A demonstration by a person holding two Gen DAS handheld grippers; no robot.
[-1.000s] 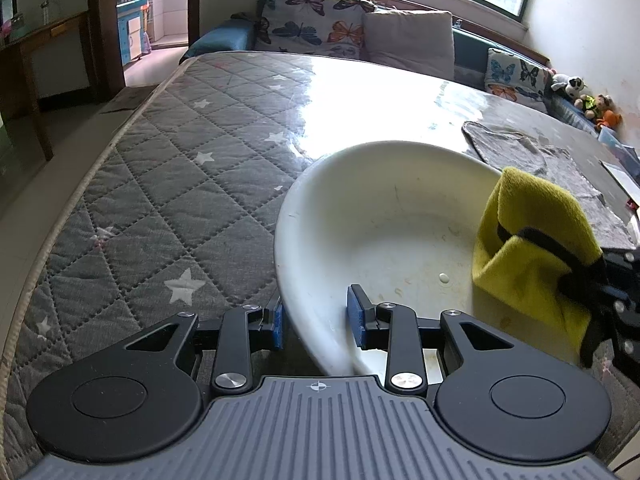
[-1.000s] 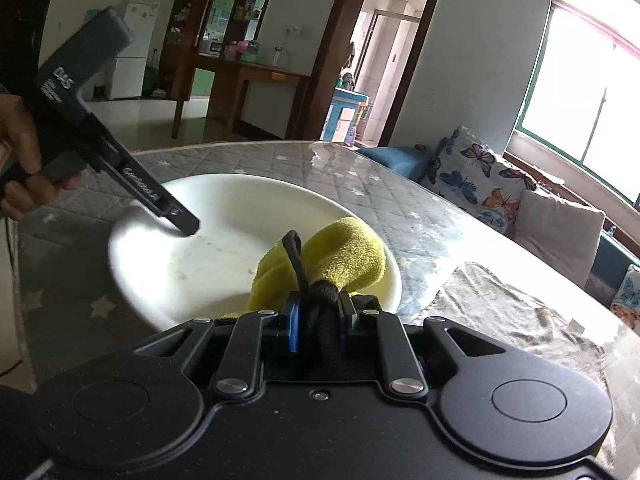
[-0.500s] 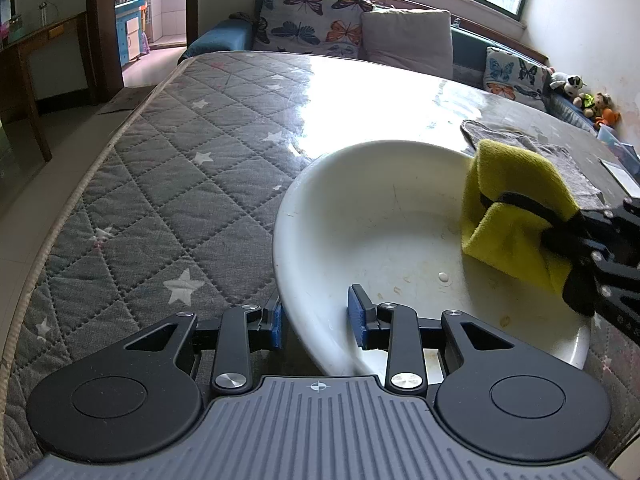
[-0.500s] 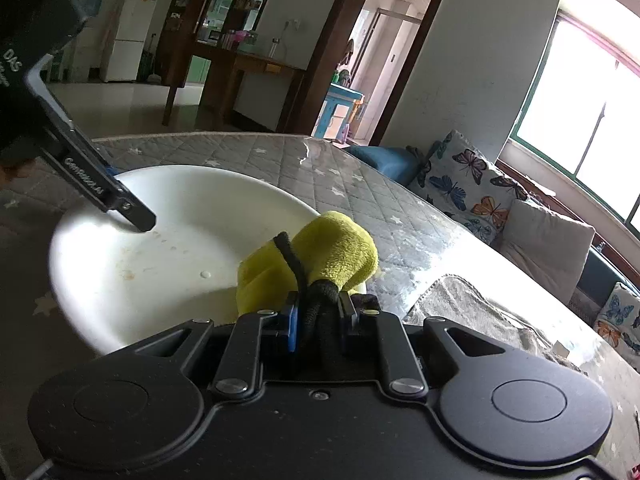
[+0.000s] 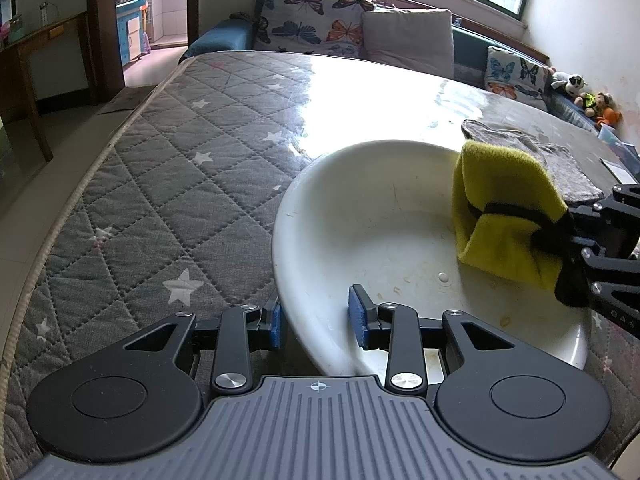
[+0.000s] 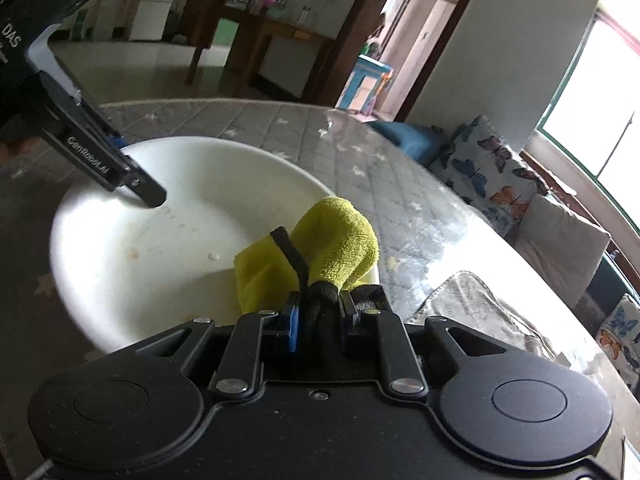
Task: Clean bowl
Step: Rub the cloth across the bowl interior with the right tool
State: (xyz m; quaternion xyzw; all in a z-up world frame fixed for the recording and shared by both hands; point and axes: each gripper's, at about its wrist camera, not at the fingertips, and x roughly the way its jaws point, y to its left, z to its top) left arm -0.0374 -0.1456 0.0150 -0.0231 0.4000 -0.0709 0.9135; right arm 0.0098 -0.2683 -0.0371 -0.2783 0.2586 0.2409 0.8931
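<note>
A wide white bowl (image 5: 380, 220) with brownish specks and a droplet inside rests on the quilted grey table. My left gripper (image 5: 317, 322) is shut on its near rim, one blue pad inside the bowl and one outside. In the right wrist view the same gripper (image 6: 132, 172) bites the far-left rim of the bowl (image 6: 160, 240). My right gripper (image 6: 318, 316) is shut on a folded yellow cloth (image 6: 336, 240) with a black strap. The cloth (image 5: 504, 200) presses on the bowl's right inner side, held by the right gripper (image 5: 576, 264).
A grey rag (image 5: 552, 156) lies flat on the table just beyond the bowl. The table's curved edge (image 5: 80, 188) runs along the left, with floor below. A sofa with butterfly cushions (image 5: 320, 20) stands behind the table.
The right gripper has swept the yellow cloth along the bowl's right side, away from the near rim and toward the far rim. The left gripper keeps its hold and has not moved.
</note>
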